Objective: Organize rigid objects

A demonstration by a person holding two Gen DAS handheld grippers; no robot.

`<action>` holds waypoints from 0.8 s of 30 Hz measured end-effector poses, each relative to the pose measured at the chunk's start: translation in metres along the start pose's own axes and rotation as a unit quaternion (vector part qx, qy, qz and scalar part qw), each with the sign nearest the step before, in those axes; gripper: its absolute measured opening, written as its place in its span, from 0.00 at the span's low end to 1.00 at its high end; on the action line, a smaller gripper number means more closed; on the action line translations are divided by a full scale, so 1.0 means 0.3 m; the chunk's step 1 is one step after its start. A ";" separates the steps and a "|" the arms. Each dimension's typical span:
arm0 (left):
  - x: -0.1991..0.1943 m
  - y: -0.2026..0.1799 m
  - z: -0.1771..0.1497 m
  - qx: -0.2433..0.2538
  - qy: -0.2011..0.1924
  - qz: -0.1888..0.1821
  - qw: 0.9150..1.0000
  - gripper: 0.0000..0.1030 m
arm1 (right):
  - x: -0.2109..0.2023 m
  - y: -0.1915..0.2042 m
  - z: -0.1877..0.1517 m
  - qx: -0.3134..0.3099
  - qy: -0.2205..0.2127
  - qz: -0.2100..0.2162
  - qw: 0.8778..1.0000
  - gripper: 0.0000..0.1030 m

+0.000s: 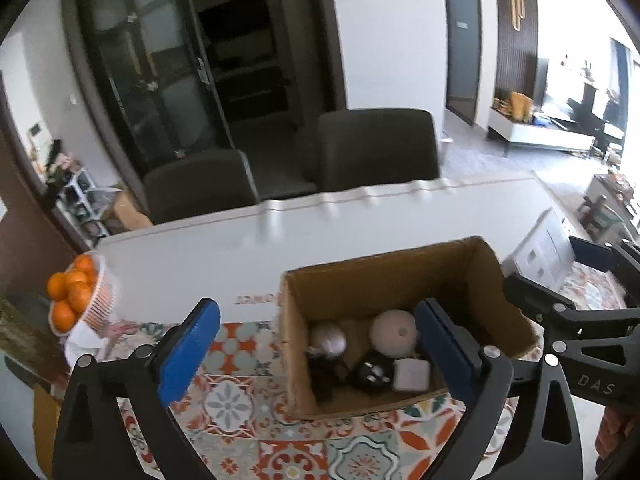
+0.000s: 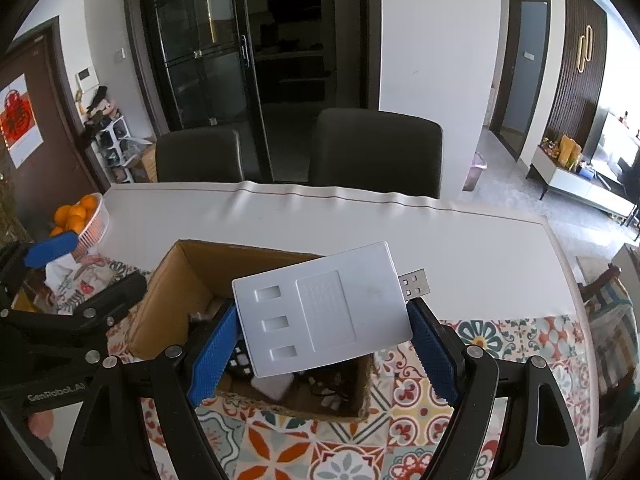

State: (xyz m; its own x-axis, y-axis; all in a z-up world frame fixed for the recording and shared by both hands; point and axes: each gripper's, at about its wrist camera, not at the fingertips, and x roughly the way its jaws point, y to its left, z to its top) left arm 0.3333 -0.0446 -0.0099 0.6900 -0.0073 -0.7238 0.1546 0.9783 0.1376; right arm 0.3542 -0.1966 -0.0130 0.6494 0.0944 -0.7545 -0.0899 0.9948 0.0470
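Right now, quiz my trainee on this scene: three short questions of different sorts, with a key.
1. True or false: the left gripper holds something.
2. What is the right gripper shut on? A) an orange B) the white USB device C) a cup
3. Fill in: the white USB device hangs above the open cardboard ____.

Key: 1 false, its blue pads stand wide apart with nothing between them; 2 B; 3 box.

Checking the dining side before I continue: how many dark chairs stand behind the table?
2: one chair behind the table's far edge at left, the other chair beside it at right. More may be hidden out of frame.
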 end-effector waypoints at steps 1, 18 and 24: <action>0.000 0.010 0.000 -0.003 0.000 0.008 1.000 0.98 | 0.004 0.008 0.002 -0.001 0.001 0.002 1.000 0.80; -0.017 0.174 -0.051 -0.054 0.005 0.076 0.996 1.00 | 0.080 0.138 0.033 -0.024 0.028 0.010 0.999 0.83; -0.078 0.163 -0.081 -0.052 -0.011 0.087 0.995 1.00 | -0.001 0.132 0.006 -0.012 0.013 -0.024 1.000 0.86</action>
State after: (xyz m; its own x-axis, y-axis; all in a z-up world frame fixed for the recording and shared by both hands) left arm 0.3074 0.0086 -0.0026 0.7159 0.1597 -0.6797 -0.0413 0.9815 0.1871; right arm 0.3517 -0.1571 -0.0097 0.6338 0.0445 -0.7722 -0.0771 0.9970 -0.0057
